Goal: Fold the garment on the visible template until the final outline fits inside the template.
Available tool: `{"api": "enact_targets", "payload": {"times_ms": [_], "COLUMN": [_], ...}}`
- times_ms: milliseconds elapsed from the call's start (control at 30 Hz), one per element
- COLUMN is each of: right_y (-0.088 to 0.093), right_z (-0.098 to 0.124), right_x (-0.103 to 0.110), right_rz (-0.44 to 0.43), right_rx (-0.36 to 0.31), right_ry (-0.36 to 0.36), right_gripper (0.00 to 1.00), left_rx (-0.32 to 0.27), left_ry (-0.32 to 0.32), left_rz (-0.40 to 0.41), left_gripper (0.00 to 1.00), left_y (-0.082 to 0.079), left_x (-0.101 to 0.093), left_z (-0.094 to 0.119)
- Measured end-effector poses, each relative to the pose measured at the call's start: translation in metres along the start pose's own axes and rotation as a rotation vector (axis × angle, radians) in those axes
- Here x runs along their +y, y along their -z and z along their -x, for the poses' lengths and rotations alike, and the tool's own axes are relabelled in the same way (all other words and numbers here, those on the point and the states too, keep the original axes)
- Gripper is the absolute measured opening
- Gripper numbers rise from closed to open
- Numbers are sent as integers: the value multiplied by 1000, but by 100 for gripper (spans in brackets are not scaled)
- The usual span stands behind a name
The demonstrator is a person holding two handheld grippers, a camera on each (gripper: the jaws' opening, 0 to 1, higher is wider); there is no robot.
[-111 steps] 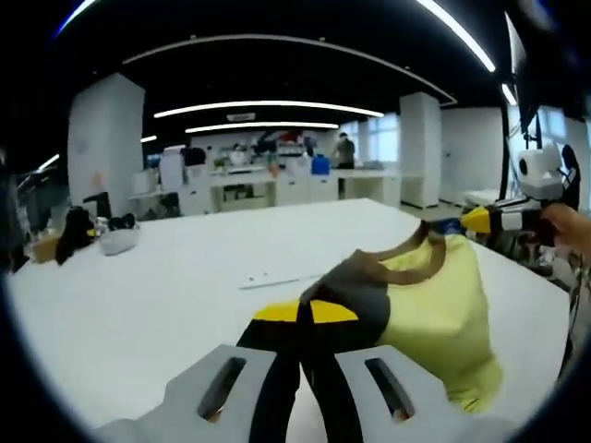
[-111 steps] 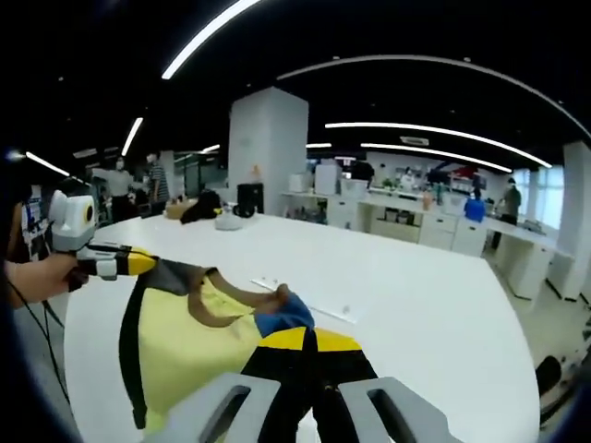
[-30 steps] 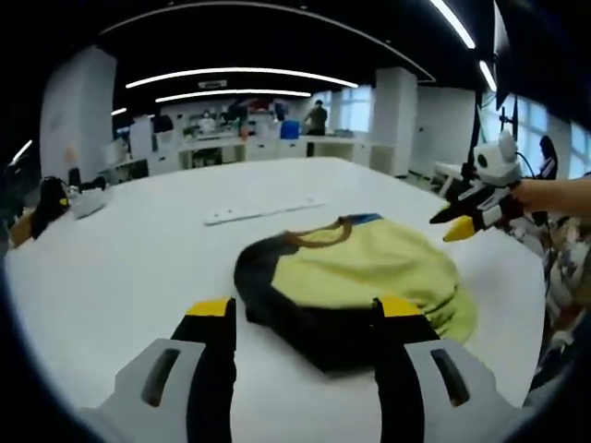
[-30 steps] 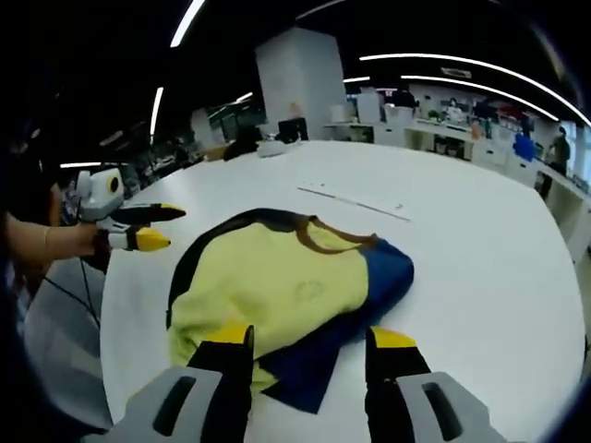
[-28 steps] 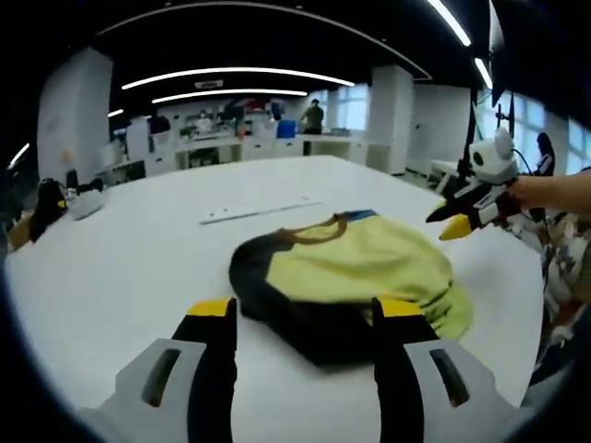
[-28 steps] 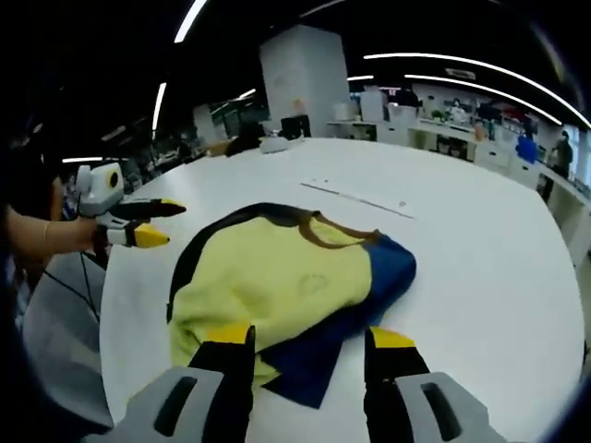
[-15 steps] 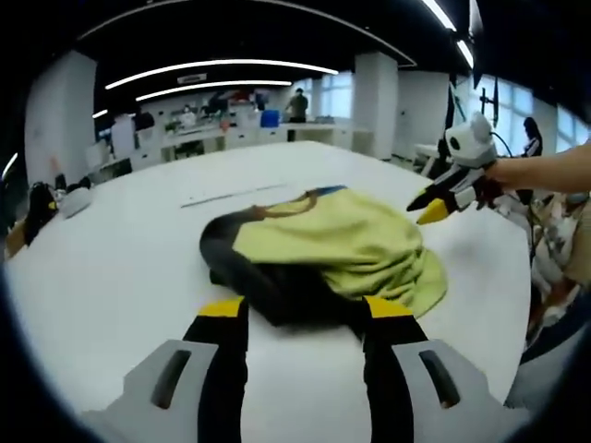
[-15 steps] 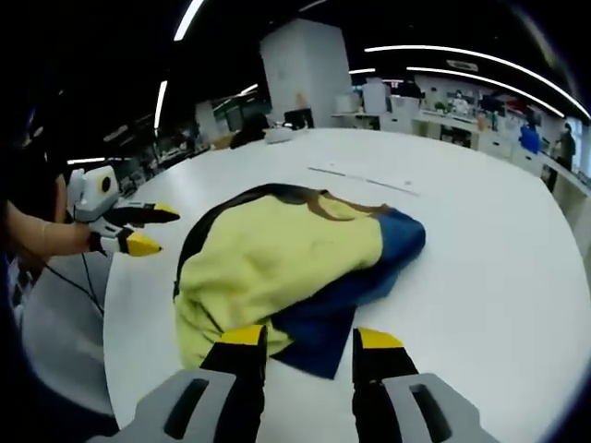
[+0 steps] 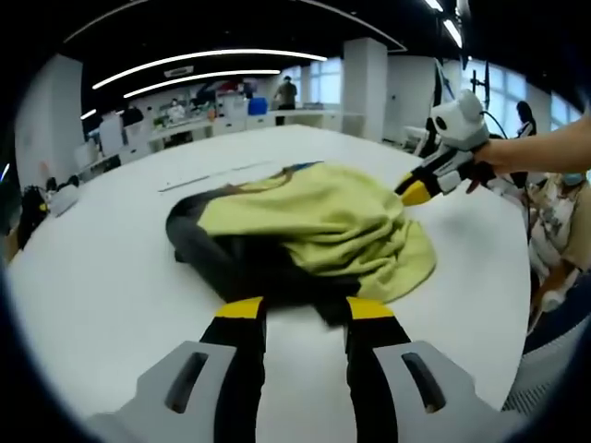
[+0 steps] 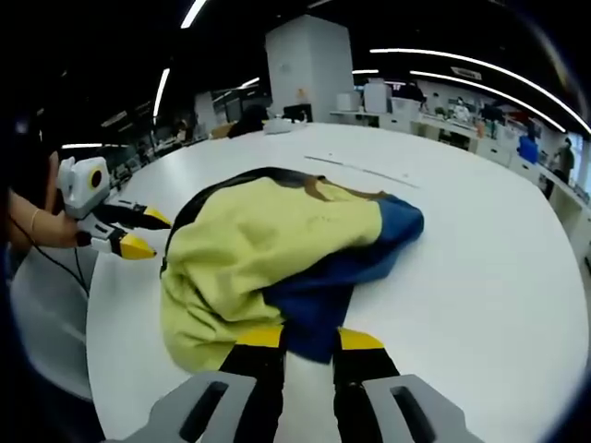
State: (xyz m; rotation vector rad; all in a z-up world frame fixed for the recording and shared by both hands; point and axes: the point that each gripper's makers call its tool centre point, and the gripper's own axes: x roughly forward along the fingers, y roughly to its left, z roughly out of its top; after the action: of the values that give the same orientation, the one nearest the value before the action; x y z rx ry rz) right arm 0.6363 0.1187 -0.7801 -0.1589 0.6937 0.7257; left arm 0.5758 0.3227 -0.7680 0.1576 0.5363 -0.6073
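Left tongs (image 9: 302, 312) part-open, empty, at dark hem | right tongs (image 10: 308, 340) part-open, empty, at blue edge | garment (image 9: 305, 231) bunched mid-table (image 9: 102, 295); we judge it soft, light, limp: pinch hems or corners | template strip (image 9: 212, 173) beyond.

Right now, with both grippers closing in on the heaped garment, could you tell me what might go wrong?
The garment lies bunched, its blue sleeve and yellow body overlapping, so the right gripper, open at the blue edge, may pinch several layers. The left gripper, open at the dark edge, could drag the heap along the smooth white table. No template outline is discernible, so fit is hard to judge.
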Motion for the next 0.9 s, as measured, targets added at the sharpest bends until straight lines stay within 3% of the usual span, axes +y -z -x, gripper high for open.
{"api": "enact_targets", "payload": {"times_ms": [200, 433, 633, 900], "right_y": [-3, -1, -6, -16], "right_z": [-4, -13, -12, -1], "right_x": [3, 7, 8, 11], "right_rz": [34, 76, 85, 45], "right_rx": [-17, -3, -14, -43], "right_ry": [21, 48, 76, 65], "right_gripper": [9, 7, 0, 0], "left_rx": [36, 40, 56, 26], "left_ry": [2, 0, -31, -29], "left_rz": [-49, -118, -132, -55], "left_gripper": [25, 19, 4, 0], "left_y": [8, 5, 3, -8], "left_x": [-8, -14, -10, -4], "left_z": [-11, -21, -23, -9]}}
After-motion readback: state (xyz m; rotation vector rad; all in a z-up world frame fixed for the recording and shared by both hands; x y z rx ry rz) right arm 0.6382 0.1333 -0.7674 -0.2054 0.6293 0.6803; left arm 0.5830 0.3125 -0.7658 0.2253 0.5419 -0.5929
